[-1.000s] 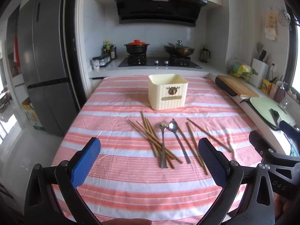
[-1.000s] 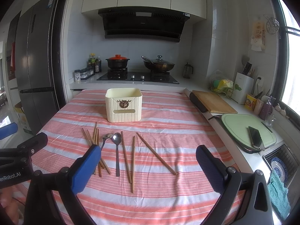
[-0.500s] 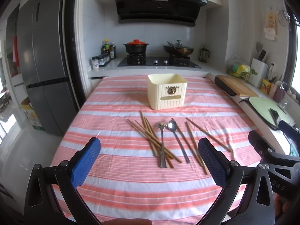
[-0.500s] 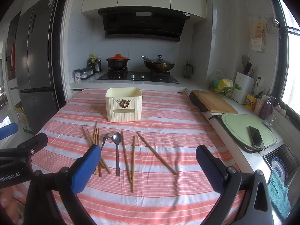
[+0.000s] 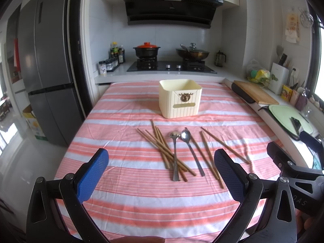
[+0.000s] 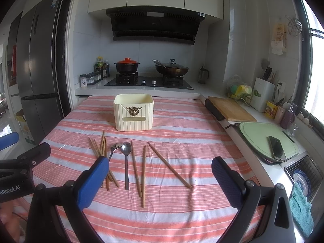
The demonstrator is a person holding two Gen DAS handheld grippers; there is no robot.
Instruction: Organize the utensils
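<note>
A cream square utensil holder (image 5: 180, 99) (image 6: 133, 112) stands upright on the striped table, empty as far as I see. In front of it lie several wooden chopsticks (image 5: 162, 147) (image 6: 169, 165) and two metal spoons (image 5: 175, 156) (image 6: 126, 162), flat and partly crossed. My left gripper (image 5: 161, 174) is open and empty, held above the near table edge, short of the utensils. My right gripper (image 6: 160, 180) is open and empty, to the right of the left one, also short of the utensils.
The table carries a pink and white striped cloth (image 5: 141, 198). A counter on the right holds a wooden cutting board (image 6: 230, 109), a green board with a phone (image 6: 275, 146) and a sink (image 6: 303, 174). A stove with pots (image 5: 171, 64) is behind; a fridge (image 5: 44, 70) stands left.
</note>
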